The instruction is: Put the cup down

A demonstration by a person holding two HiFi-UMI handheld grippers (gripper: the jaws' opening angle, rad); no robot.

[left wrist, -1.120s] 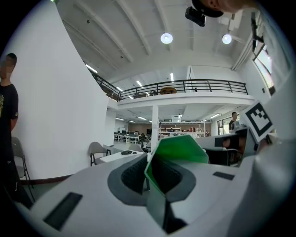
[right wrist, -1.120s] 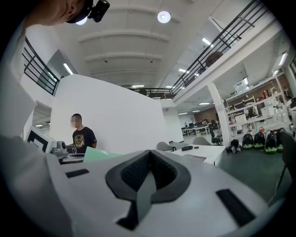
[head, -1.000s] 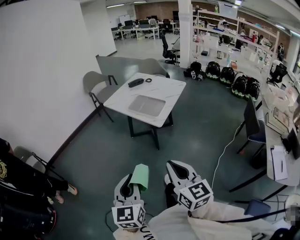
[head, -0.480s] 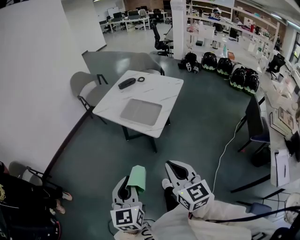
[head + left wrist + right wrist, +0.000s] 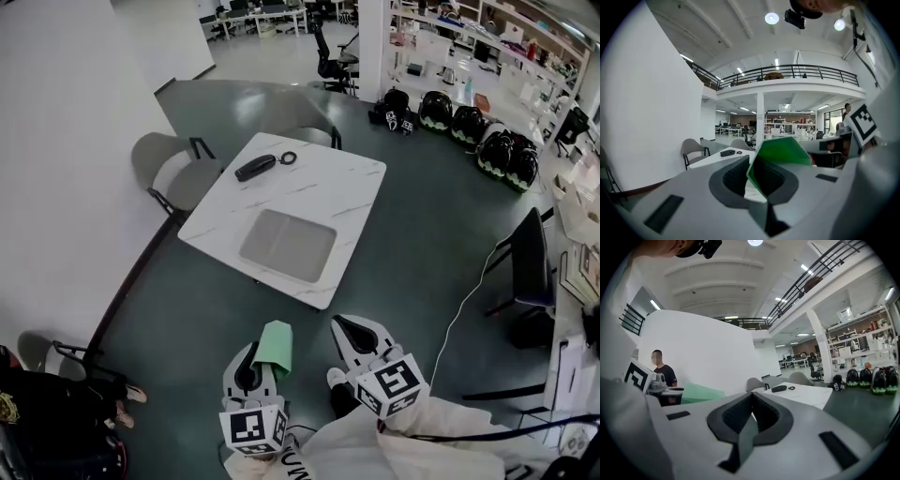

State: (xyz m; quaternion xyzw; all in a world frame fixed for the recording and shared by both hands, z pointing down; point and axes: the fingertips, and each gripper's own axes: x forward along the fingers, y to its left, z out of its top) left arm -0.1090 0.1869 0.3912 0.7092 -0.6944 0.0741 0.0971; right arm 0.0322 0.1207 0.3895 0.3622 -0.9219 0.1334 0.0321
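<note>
Seen from the head view, the green cup [image 5: 276, 349] rides in my left gripper [image 5: 253, 367], low in the frame. The white table [image 5: 342, 187] where I judge it should land lies straight ahead of those jaws, across a stretch of dark floor and not yet under the cup. The cup's long axis runs forward from the jaws toward the table, leaning slightly to my right, so its free end leads the way. The left gripper view shows the jaws nearly together and clamped on the cup's wall, which looks pinched flat where the pads bite, with the rest of the cup standing out beyond the tips. My right gripper [image 5: 349, 330] hangs just beside it to the right; its own view shows the jaws together with nothing between them and the green cup off to one side. The left gripper carries the cup and sits about as near the table as the right, so I judge the set-down to be its job. On the tabletop, a grey inset panel [image 5: 287, 246] fills the near half, while a black object [image 5: 254, 167] and a small ring [image 5: 288, 157] lie at the far corner, well apart from any likely landing spot.
</note>
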